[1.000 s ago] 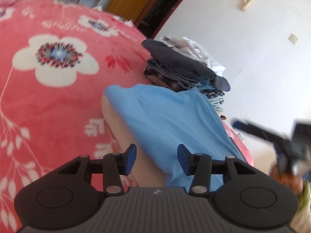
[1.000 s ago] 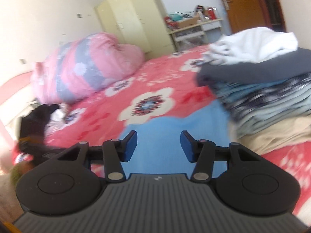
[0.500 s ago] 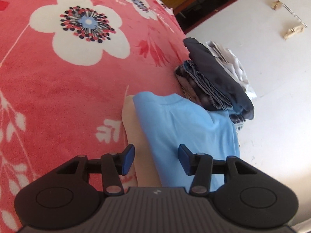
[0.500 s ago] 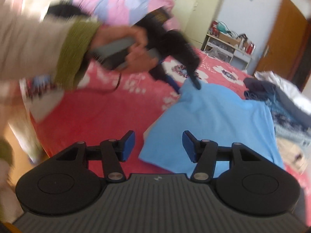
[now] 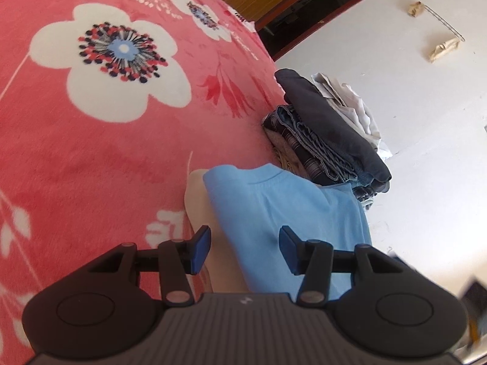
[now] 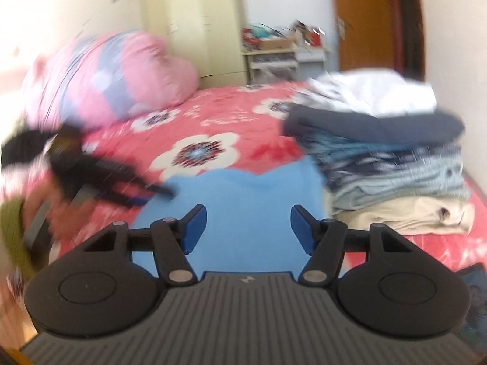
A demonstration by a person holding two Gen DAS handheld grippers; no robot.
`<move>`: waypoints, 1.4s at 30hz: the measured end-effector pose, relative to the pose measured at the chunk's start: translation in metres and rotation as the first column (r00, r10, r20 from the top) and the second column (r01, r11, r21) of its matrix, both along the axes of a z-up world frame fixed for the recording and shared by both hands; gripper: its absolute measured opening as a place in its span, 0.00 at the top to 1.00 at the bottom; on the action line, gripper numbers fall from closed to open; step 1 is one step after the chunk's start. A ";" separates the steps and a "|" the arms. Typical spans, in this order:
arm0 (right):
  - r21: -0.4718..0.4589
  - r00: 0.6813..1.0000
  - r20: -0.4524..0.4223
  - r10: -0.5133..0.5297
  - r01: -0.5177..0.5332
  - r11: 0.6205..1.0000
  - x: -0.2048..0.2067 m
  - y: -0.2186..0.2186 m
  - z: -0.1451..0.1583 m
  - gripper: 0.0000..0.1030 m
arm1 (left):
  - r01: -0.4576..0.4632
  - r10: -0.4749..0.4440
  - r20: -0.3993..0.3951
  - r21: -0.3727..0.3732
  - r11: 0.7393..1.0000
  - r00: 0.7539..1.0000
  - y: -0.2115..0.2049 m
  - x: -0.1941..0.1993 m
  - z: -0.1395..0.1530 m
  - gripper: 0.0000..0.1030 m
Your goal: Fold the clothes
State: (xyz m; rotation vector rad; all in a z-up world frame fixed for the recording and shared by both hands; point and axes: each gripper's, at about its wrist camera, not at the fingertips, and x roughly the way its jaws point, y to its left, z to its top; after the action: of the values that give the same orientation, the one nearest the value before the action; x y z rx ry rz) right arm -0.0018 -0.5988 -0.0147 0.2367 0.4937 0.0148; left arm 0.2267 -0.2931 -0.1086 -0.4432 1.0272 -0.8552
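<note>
A light blue shirt (image 5: 283,210) lies folded flat on the red flowered bedspread (image 5: 91,140), with a pale garment (image 5: 197,200) showing under its left edge. My left gripper (image 5: 245,249) is open and empty, just above the shirt's near left edge. The shirt also shows in the right wrist view (image 6: 246,210). My right gripper (image 6: 248,228) is open and empty above the shirt's near end. The left gripper (image 6: 158,191) appears blurred at the shirt's left corner in the right wrist view.
A stack of folded clothes (image 5: 328,140), dark blue on top with white above, sits right beside the shirt; it also shows in the right wrist view (image 6: 386,164). A pink bundle of bedding (image 6: 106,76) lies at the head of the bed. A wardrobe (image 6: 194,27) and door (image 6: 374,21) stand behind.
The right wrist view swung from looking across the bed at the left hand back toward the clothes stack. The left gripper shifted slightly over the shirt's left edge. Both grippers stayed open.
</note>
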 end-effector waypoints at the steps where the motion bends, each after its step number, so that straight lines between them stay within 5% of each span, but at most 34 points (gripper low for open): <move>1: 0.044 1.000 -0.014 -0.016 0.017 0.999 0.011 -0.016 -0.003 0.41 | 0.003 -0.003 0.012 0.001 1.000 1.000 -0.001 0.000 0.000 0.52; 10: 0.203 0.990 -0.124 0.060 -0.034 0.979 0.069 -0.055 -0.034 0.48 | 0.022 -0.024 0.089 0.019 1.000 0.996 -0.010 0.003 -0.002 0.53; 16: 0.139 0.983 -0.162 0.085 -0.062 0.988 0.085 -0.050 -0.036 0.72 | 0.018 -0.024 0.152 0.043 0.999 0.988 -0.016 0.000 -0.001 0.59; 19: 0.115 0.983 -0.167 0.072 -0.053 0.992 0.090 -0.050 -0.038 0.74 | 0.003 -0.012 0.175 0.049 0.999 0.984 -0.018 -0.003 -0.001 0.61; 22: 0.074 0.987 -0.142 0.073 -0.063 0.995 0.088 -0.044 -0.036 0.81 | -0.018 0.006 0.226 0.049 0.999 0.974 -0.018 -0.009 0.004 0.78; 25: 0.004 0.993 -0.098 0.070 -0.070 0.998 0.078 -0.035 -0.028 0.84 | -0.036 0.024 0.279 0.039 0.999 0.960 -0.016 -0.017 0.011 0.89; 32: -0.059 0.997 -0.052 0.059 -0.062 0.996 0.067 -0.025 -0.018 0.87 | -0.074 0.069 0.324 0.003 0.997 0.944 -0.014 -0.024 0.027 0.91; 42: -0.115 0.999 -0.041 0.021 -0.026 0.993 0.062 -0.015 -0.018 0.86 | -0.078 0.054 0.381 0.047 0.996 0.923 -0.020 -0.033 0.029 0.92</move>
State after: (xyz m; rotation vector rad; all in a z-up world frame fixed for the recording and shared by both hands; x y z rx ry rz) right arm 0.0599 -0.6142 -0.0330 0.1175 0.5346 0.0041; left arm 0.1940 -0.3128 -0.0793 -0.2440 0.6737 -0.8074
